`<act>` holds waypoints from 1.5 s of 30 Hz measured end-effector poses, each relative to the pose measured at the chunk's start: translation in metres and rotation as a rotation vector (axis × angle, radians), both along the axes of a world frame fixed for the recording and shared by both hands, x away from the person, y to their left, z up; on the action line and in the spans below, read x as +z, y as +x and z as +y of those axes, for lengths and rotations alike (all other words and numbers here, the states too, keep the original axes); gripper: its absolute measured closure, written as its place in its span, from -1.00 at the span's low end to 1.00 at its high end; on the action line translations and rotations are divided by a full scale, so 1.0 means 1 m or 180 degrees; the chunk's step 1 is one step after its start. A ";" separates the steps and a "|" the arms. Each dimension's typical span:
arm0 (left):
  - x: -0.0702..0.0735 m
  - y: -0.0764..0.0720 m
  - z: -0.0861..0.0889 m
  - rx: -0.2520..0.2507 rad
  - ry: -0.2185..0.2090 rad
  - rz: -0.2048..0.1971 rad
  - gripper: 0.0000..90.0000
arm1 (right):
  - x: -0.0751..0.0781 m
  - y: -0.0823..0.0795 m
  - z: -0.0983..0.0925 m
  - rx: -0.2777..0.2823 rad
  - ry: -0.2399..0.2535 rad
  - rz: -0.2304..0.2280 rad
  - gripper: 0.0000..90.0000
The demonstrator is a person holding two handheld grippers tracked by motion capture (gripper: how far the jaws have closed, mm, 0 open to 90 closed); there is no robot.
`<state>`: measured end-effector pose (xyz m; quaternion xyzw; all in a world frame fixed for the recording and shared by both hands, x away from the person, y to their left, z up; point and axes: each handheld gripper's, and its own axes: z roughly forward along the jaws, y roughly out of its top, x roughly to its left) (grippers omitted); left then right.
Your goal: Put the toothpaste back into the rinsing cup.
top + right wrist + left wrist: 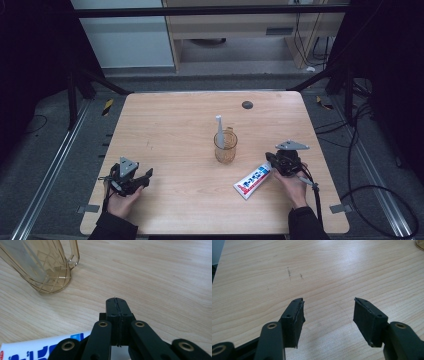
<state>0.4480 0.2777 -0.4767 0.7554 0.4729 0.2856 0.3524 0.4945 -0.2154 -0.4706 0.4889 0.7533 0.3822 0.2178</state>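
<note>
Tabletop [170, 120]: pale wood, rounded corners
Left hand-held gripper [148, 173]: near front left corner, jaws spread wide, nothing between
Right hand-held gripper [269, 159]: near front right edge, jaws pressed together, empty
Amber clear plastic mug [225, 146]: upright, right of centre
White toothbrush [219, 131]: standing in mug
White toothpaste tube with blue-red print [252, 180]: flat, between mug and front edge, beside right jaws
</note>
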 end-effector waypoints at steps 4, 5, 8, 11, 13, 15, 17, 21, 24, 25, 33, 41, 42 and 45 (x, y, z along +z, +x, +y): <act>0.000 0.000 0.000 0.0002 0.0001 -0.0006 -0.09 | -0.004 0.004 0.000 -0.0028 -0.0074 0.0063 1.00; 0.000 0.000 0.000 0.0001 0.0001 -0.0007 -0.09 | -0.005 0.004 -0.001 -0.0029 -0.0072 0.0068 1.00; 0.000 0.000 0.000 0.0000 0.0008 -0.0009 -0.09 | -0.006 0.003 -0.002 -0.0016 -0.0089 0.0085 1.00; 0.001 0.000 0.000 0.0000 0.0012 -0.0013 -0.09 | -0.004 0.002 -0.003 -0.0006 -0.0099 0.0126 1.00; 0.001 0.000 0.000 0.0000 0.0010 -0.0014 -0.09 | -0.005 0.000 -0.003 0.0006 -0.0160 0.0124 1.00; 0.001 0.000 0.001 -0.0001 0.0014 -0.0018 -0.09 | -0.004 -0.004 -0.005 0.0014 -0.0195 0.0135 1.00; 0.001 0.000 0.001 0.0000 0.0012 -0.0017 -0.09 | -0.003 -0.007 -0.008 0.0006 -0.0193 0.0160 1.00; 0.001 -0.001 0.001 -0.0002 0.0010 -0.0022 -0.09 | -0.003 -0.013 -0.013 0.0009 -0.0201 0.0182 1.00; 0.001 -0.001 0.001 -0.0003 0.0009 -0.0022 -0.09 | -0.002 -0.019 -0.014 0.0009 -0.0243 0.0179 1.00; 0.001 -0.001 0.001 -0.0004 0.0010 -0.0023 -0.09 | -0.002 -0.020 -0.014 0.0014 -0.0260 0.0184 1.00; 0.002 -0.002 0.001 -0.0002 0.0002 -0.0029 -0.09 | -0.001 -0.035 -0.019 0.0056 -0.0247 0.0232 1.00; 0.002 -0.001 0.001 -0.0006 0.0008 -0.0028 -0.09 | 0.000 -0.052 -0.021 0.0131 -0.0247 0.0254 1.00; 0.002 -0.001 0.001 -0.0005 0.0007 -0.0031 -0.09 | 0.000 -0.054 -0.021 0.0140 -0.0250 0.0256 1.00; 0.002 -0.002 0.001 -0.0007 0.0006 -0.0032 -0.09 | 0.000 -0.062 -0.021 0.0152 -0.0198 0.0286 1.00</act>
